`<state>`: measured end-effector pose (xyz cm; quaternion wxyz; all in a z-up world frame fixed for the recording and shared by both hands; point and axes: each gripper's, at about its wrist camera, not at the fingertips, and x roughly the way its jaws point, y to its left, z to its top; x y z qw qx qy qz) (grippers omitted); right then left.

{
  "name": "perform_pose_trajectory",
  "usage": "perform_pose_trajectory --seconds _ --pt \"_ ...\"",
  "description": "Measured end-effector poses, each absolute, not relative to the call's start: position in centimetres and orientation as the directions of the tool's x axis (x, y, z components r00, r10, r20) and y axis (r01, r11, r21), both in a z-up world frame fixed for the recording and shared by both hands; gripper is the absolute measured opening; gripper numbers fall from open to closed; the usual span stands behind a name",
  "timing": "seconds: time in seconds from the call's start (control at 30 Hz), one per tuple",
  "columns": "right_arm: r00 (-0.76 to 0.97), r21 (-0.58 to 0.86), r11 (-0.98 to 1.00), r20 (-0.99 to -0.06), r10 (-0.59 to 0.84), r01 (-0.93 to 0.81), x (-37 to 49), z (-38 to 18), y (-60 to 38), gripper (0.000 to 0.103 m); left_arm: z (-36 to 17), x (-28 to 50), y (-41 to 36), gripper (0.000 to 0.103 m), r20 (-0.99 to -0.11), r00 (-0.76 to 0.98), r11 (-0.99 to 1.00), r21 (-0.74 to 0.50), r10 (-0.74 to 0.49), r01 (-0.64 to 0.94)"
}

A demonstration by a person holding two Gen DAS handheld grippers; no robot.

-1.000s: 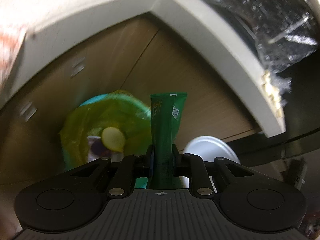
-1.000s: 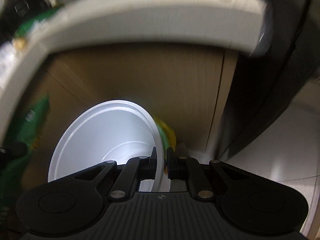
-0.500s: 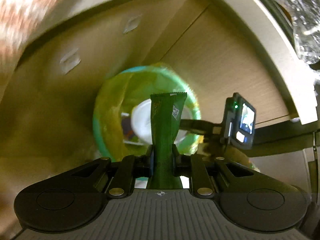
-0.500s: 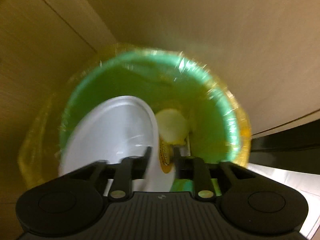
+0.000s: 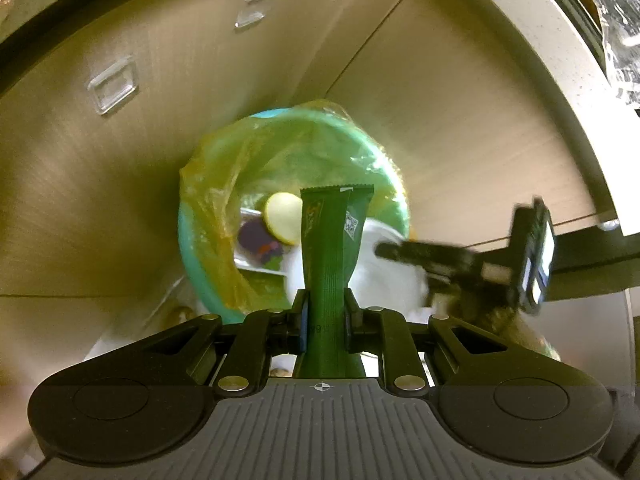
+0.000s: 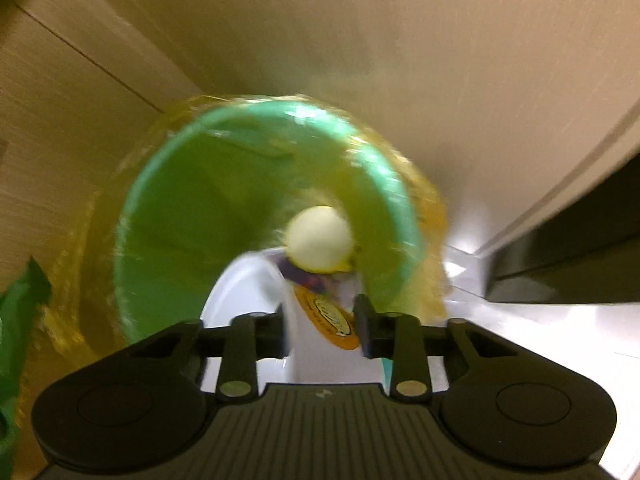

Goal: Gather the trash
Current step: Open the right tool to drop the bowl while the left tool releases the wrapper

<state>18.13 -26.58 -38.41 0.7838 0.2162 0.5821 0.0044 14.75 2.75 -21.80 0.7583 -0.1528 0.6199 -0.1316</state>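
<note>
Left hand-held gripper [image 5: 325,312] clamps green wrapper [image 5: 334,240], upright at frame centre over lined bin [image 5: 196,248]. Right hand-held gripper [image 6: 322,330] closing, unclenched; white plate [image 6: 244,292], earlier pinched, now in bin.

A: What colours lie ahead of the left gripper [image 5: 324,312]?

B: A dark green wrapper [image 5: 334,248] with fine ribbing and a small white code patch stands between its black fingers. Past it, a teal bin [image 5: 192,248] lined with a translucent yellow bag [image 5: 216,184].

A: Inside the bin?

B: A pale yellow disc [image 5: 282,216], something purple, and a white plate [image 6: 240,288]. An orange label shows by the right gripper [image 6: 322,332]. Behind, tan wood-grain panels [image 5: 460,128].
</note>
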Motion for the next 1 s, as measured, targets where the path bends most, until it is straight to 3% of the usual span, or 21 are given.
perform_pose_trajectory --seconds 0.1,0.2,0.37,0.57,0.77,0.9,1.0 --pt "0.312 0.359 0.909 -0.906 0.286 0.21 19.6 -38.6 -25.4 0.007 -22.1 14.4 3.3 0.019 -0.906 0.191 0.922 -0.388 -0.379 -0.011" --pt "0.279 0.388 0.899 -0.903 0.328 0.2 20.5 -38.5 -24.4 0.005 -22.5 14.4 3.9 0.019 -0.906 0.186 0.92 -0.392 -0.381 -0.025" --pt "0.358 0.373 0.907 -0.889 0.287 0.198 22.1 -37.5 -23.4 0.006 -23.8 15.1 3.4 0.02 -0.899 0.184 0.915 -0.402 -0.396 0.007" --pt "0.351 0.31 0.929 -0.908 0.228 0.199 24.6 -43.5 -21.7 0.006 -28.0 14.9 3.4 0.02 -0.873 0.236 0.9 -0.436 -0.426 0.008" --pt "0.285 0.256 0.945 -0.939 0.193 0.205 27.0 -51.2 -20.1 0.006 -33.3 15.5 3.1 0.02 -0.864 0.217 0.884 -0.468 -0.455 -0.012" --pt "0.102 0.271 0.924 -0.962 0.253 0.271 28.7 -56.0 -20.6 0.011 -33.6 15.5 3.4 0.019 -0.869 0.208 0.888 -0.459 -0.449 -0.001" --pt "0.04 0.268 0.919 -0.963 0.268 0.289 28.4 -55.9 -21.2 0.015 -33.5 15.6 3.6 0.019 -0.873 0.177 0.884 -0.467 -0.455 -0.025"
